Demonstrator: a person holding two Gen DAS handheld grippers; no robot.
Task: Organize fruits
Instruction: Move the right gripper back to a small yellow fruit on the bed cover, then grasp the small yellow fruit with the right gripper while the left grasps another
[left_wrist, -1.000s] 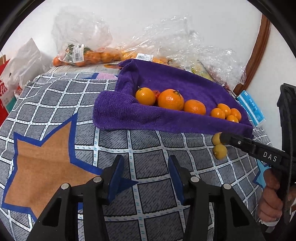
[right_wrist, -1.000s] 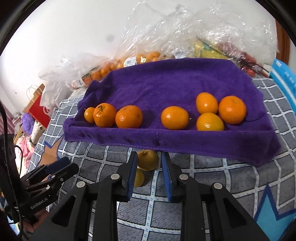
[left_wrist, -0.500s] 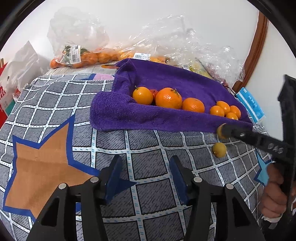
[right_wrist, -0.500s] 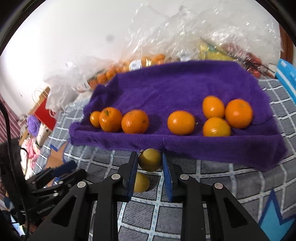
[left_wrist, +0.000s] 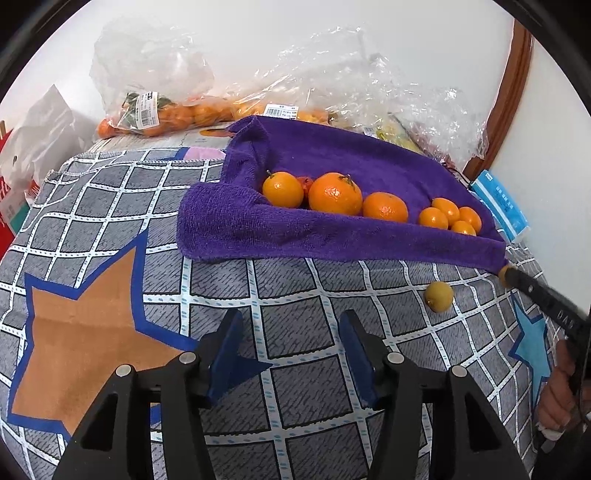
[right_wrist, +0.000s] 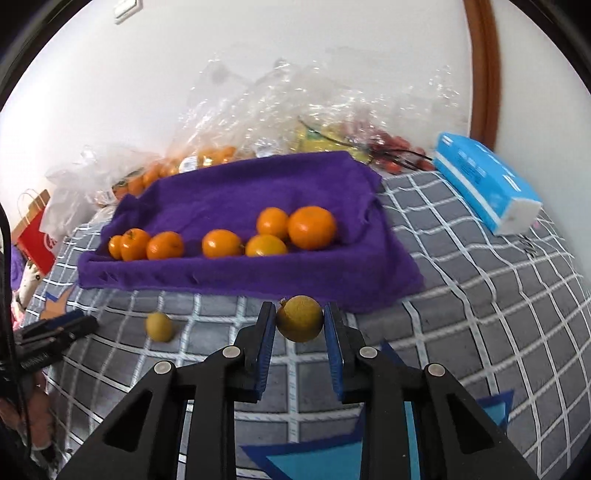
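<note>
Checked grey bedspread (left_wrist: 303, 325) against white wall (left_wrist: 332, 44)

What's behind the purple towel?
Clear plastic bags with orange fruit and something red sit behind the purple towel. The crinkly plastic hides the rest.

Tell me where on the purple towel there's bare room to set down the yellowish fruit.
The purple towel is bare behind the row of oranges, up to the plastic bags. Its front edge is crowded. The yellowish fruit sits in the right gripper.
</note>
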